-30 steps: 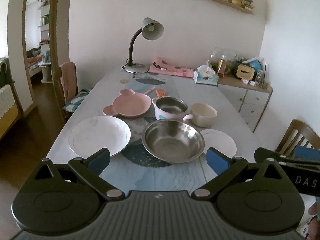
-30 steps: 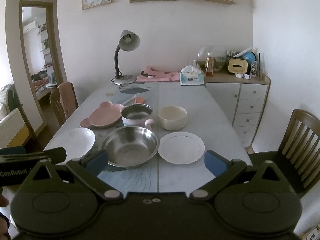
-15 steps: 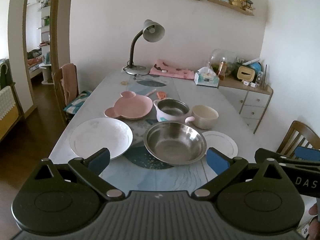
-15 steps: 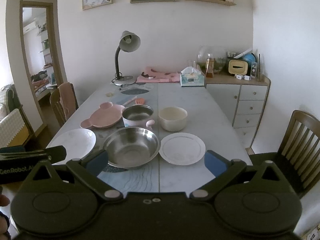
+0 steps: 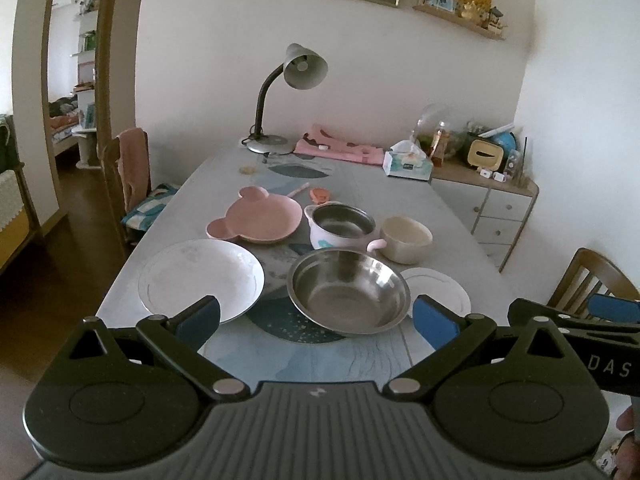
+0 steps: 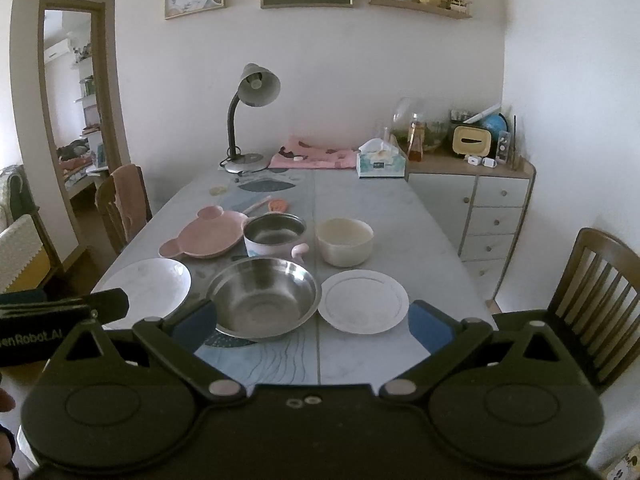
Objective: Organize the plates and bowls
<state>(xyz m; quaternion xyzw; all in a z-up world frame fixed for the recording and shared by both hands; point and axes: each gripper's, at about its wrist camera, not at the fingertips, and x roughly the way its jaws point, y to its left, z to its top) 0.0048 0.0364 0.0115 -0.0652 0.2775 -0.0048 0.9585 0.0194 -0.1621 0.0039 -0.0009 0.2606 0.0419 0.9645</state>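
On the table stand a steel bowl [image 5: 349,290] [image 6: 264,294], a large white plate [image 5: 200,276] [image 6: 148,284], a small white plate [image 5: 440,288] [image 6: 366,300], a pink bear-shaped plate [image 5: 256,218] [image 6: 204,236], a small pink-handled steel pot [image 5: 340,228] [image 6: 276,236] and a cream bowl [image 5: 405,238] [image 6: 344,240]. My left gripper [image 5: 316,320] is open and empty, above the near table edge, before the steel bowl. My right gripper [image 6: 312,322] is open and empty, just right of it.
A desk lamp [image 5: 288,96], pink cloth [image 5: 340,148], tissue box [image 5: 408,162] and a pink spoon [image 5: 316,194] lie at the far end. Wooden chairs stand left [image 5: 128,176] and right [image 6: 596,292]. A sideboard [image 6: 480,200] is at the right wall.
Both grippers have tilted down slightly; the dishes sit a little lower and closer in both views. Nothing on the table has moved.
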